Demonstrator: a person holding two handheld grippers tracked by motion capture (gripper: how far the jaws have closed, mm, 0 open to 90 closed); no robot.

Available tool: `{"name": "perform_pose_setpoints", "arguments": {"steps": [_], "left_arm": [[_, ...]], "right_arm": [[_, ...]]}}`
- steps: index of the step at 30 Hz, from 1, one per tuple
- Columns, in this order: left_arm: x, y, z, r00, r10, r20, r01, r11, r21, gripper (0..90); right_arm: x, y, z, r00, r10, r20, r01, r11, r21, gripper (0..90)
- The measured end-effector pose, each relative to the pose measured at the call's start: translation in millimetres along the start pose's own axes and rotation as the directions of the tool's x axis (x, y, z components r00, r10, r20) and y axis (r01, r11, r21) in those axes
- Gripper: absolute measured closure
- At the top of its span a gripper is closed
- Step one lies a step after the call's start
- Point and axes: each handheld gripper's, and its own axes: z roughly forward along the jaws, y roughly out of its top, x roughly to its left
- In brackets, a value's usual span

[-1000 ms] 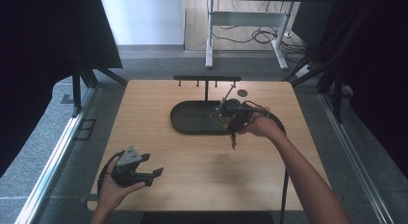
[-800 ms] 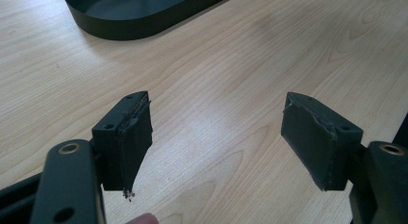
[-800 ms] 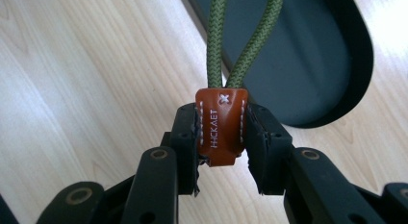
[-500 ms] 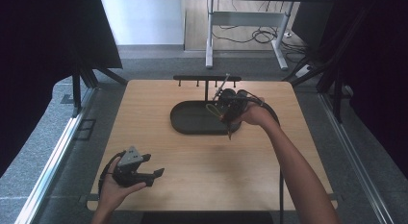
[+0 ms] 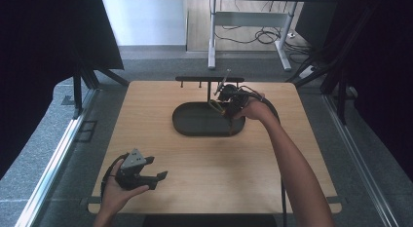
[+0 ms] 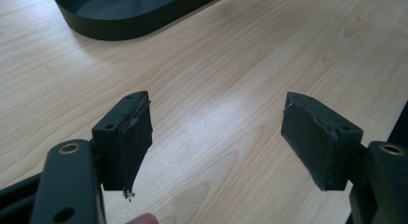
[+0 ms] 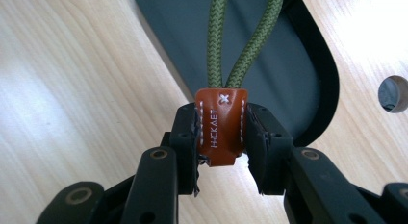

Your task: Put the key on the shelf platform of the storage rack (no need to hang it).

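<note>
Daylight enters from the far side of the room; the high view is soft and dim, its side margins nearly black. The bench [image 5: 204, 163] is evenly lit. Both gripper views are sharper, with pale glare patches on the wood and the nearest metalwork slightly blurred.

Left gripper [image 6: 216, 137] agape; right gripper [image 7: 222, 137] clamped
</note>
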Motion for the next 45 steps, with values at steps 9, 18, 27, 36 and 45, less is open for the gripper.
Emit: {"name": "perform_pose_setpoints", "arguments": {"steps": [9,18,27,36,45], "left_arm": [[2.4,-0.6,-3.1,1.0000,-0.008,-0.004,0.008,0.9999,-0.008,26.6],[4.5,-1.5,-3.6,0.9999,-0.015,-0.006,0.014,0.9998,-0.010,26.6],[5.0,-1.7,-4.2,0.9998,-0.016,-0.009,0.016,0.9998,-0.011,26.6],[3.8,-1.2,-3.2,0.9999,-0.014,-0.008,0.014,0.9999,-0.009,26.6],[3.6,-1.1,-3.0,0.9999,-0.012,-0.004,0.012,0.9999,-0.009,26.6]], "right_arm": [[-10.9,8.8,12.2,1.0000,-0.007,0.006,0.007,1.000,0.007,67.1],[-19.7,15.8,24.6,0.9998,-0.017,0.008,0.017,1.000,-0.006,67.1],[-26.0,14.7,37.8,0.9997,-0.005,0.024,0.005,1.000,-0.009,67.0],[-27.3,9.2,57.3,0.9998,0.009,0.020,-0.009,1.000,-0.017,66.8],[-23.5,8.5,73.6,0.9998,0.002,0.019,-0.002,1.000,-0.009,66.6]]}}
